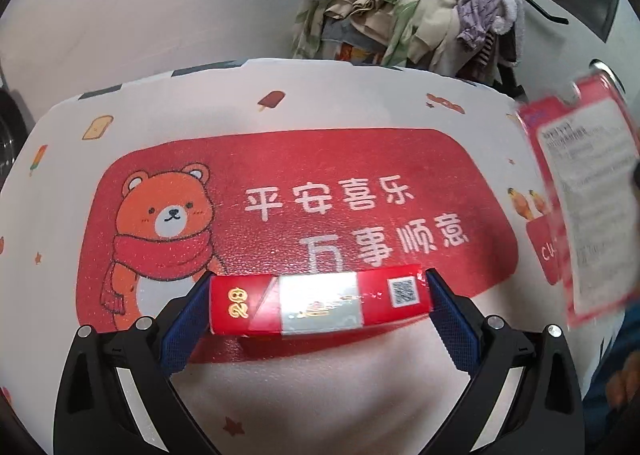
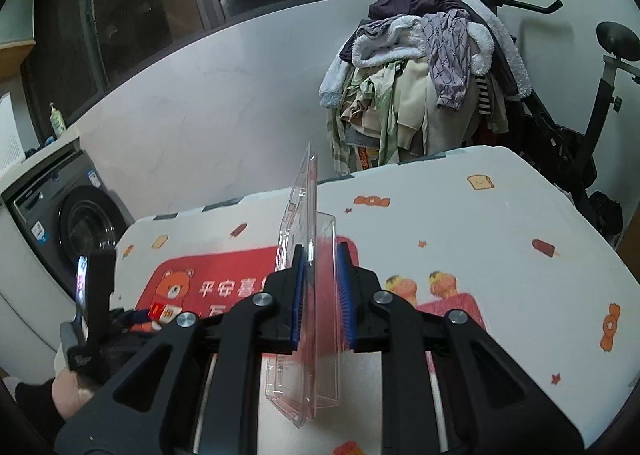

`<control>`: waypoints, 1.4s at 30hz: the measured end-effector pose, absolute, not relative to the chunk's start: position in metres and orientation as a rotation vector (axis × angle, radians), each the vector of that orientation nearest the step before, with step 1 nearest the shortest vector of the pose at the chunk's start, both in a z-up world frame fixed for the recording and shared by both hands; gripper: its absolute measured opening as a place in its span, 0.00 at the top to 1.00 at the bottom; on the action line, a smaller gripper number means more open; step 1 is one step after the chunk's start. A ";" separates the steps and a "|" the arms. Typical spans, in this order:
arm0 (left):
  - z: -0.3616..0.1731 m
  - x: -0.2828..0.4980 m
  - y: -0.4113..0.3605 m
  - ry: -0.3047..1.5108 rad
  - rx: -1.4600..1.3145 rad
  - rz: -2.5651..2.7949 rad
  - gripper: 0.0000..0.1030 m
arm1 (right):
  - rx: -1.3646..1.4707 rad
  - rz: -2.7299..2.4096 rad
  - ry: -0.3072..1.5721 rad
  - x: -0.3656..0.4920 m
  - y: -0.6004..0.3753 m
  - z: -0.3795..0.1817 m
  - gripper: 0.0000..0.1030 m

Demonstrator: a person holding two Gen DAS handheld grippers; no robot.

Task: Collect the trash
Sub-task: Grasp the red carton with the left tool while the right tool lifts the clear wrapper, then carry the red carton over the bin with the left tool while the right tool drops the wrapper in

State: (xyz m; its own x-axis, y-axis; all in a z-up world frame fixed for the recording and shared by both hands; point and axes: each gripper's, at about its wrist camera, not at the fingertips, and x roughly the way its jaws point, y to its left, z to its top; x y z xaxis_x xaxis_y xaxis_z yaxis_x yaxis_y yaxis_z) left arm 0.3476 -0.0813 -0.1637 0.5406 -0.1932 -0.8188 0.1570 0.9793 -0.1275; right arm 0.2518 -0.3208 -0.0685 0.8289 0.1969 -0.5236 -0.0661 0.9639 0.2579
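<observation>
Desk (image 1: 360,103) under a white cartoon-print cloth with a red bear panel; heap of mixed clothes (image 1: 404,3) beyond its far edge. Right claw (image 2: 320,287), narrow, clamps an upright clear plastic blister pack (image 2: 308,255) above the desk's middle. Left claw (image 1: 318,301), wide, straddles a red-and-white cigarette box (image 1: 320,305) lengthwise on the red panel near the near edge; pads at the box ends, pressing or not I cannot tell.

Both wrist views overlook the printed table (image 1: 360,103).

Red carton (image 1: 320,303) flat; clear blister pack (image 2: 308,295) edge-up
</observation>
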 end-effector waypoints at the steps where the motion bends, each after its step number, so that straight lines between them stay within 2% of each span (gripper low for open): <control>1: -0.162 0.347 -0.080 0.978 -0.044 -0.217 0.13 | 0.227 0.141 0.582 0.249 -0.318 -0.068 0.82; 8: -0.127 0.316 -0.067 0.914 -0.006 -0.240 0.13 | 0.204 0.154 0.596 0.217 -0.302 -0.063 0.82; 16: -0.084 0.245 -0.045 0.851 -0.010 -0.289 0.13 | 0.200 0.182 0.599 0.169 -0.287 -0.053 0.82; 32: -0.082 0.085 0.001 0.806 -0.005 -0.345 0.13 | 0.214 0.275 0.645 0.076 -0.246 -0.065 0.82; 42: -0.081 0.039 0.020 0.783 -0.028 -0.331 0.13 | 0.220 0.333 0.697 0.038 -0.225 -0.087 0.82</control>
